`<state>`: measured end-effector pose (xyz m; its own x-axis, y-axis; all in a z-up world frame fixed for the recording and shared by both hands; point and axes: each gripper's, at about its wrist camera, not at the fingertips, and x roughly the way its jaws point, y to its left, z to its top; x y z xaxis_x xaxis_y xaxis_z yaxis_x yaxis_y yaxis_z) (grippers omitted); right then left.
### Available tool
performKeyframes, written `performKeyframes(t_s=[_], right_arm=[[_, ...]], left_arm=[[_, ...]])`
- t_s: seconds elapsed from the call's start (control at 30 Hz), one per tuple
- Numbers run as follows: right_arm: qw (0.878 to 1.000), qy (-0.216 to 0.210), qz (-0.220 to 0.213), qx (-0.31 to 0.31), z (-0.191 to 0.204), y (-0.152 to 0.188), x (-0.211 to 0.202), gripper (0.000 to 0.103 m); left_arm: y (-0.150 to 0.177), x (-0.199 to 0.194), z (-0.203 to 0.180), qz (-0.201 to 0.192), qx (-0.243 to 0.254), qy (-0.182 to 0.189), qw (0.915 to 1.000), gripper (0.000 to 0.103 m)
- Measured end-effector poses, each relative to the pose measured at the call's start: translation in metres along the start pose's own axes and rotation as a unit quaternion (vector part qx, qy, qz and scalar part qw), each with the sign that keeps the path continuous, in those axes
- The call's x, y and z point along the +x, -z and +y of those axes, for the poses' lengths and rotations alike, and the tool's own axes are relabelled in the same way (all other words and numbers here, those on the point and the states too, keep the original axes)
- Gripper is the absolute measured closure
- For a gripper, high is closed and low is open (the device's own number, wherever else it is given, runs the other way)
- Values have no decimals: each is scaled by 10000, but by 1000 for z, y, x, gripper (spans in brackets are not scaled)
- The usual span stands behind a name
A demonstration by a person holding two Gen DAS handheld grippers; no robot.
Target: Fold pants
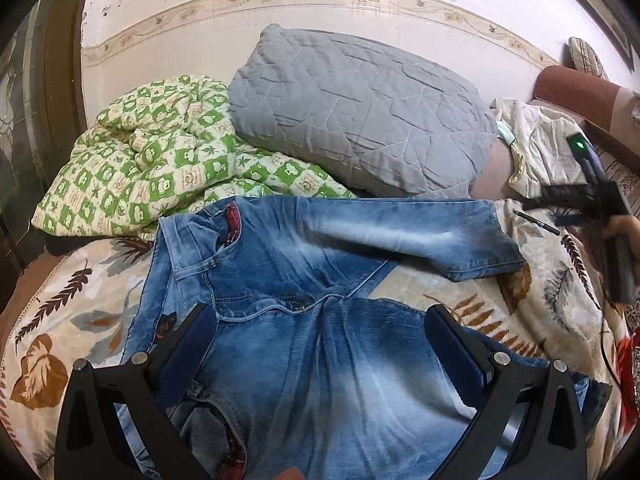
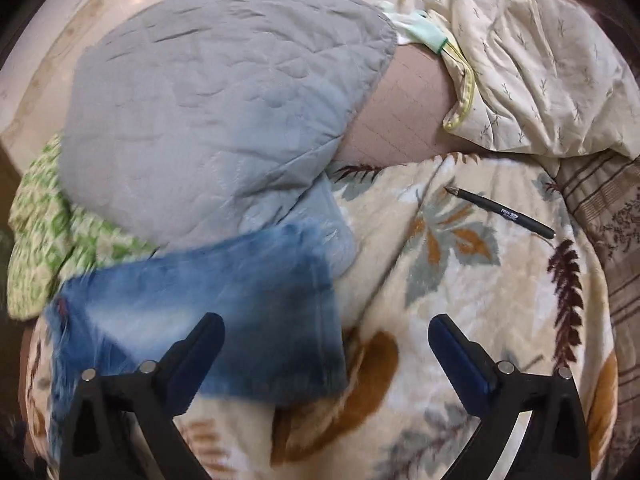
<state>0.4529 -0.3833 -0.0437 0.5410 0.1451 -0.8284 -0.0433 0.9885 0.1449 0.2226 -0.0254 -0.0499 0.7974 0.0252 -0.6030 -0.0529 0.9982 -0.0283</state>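
Observation:
Blue washed jeans (image 1: 304, 280) lie spread on a leaf-patterned blanket (image 1: 80, 312), waist to the left, one leg stretched right toward the far side. My left gripper (image 1: 320, 320) is open and empty above the crotch and near leg. My right gripper (image 2: 326, 328) is open and empty over the blanket (image 2: 460, 280), just right of the far leg's hem (image 2: 240, 300). The right gripper's body also shows in the left wrist view (image 1: 600, 200) at the right edge.
A grey quilted pillow (image 1: 360, 112) and a green checked quilt (image 1: 152, 160) lie behind the jeans against the wall. A black pen (image 2: 504, 212) lies on the blanket to the right. A cream pillow (image 2: 540, 68) sits at the far right.

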Motion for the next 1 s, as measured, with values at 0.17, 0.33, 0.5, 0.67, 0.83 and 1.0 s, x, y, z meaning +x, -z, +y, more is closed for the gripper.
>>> performKeyframes(t_s=[0.17,0.33,0.5,0.67,0.83,1.0], right_arm=[[9929,-780,471,761,-6,30,-1,0],[9577,-1766,850,2109,-10,52,16,0],[9279,-2281,897,2811,-3,63,31,0],[9063,-2527,798,3291,-10,66,41,1],[8983,-2662,808,3402,-9,67,46,13],[9051,-2580,784,3288,-2,66,46,14]], left_arm=[[-22,24,2,266,126,305,9991,0],[-49,83,-18,1007,991,685,9876,0],[-58,141,-54,1698,1832,997,9632,0],[-48,169,-90,1695,2843,1076,9375,0],[-37,201,-94,2027,2943,876,9299,17],[-33,213,-83,2266,2607,1182,9310,52]])
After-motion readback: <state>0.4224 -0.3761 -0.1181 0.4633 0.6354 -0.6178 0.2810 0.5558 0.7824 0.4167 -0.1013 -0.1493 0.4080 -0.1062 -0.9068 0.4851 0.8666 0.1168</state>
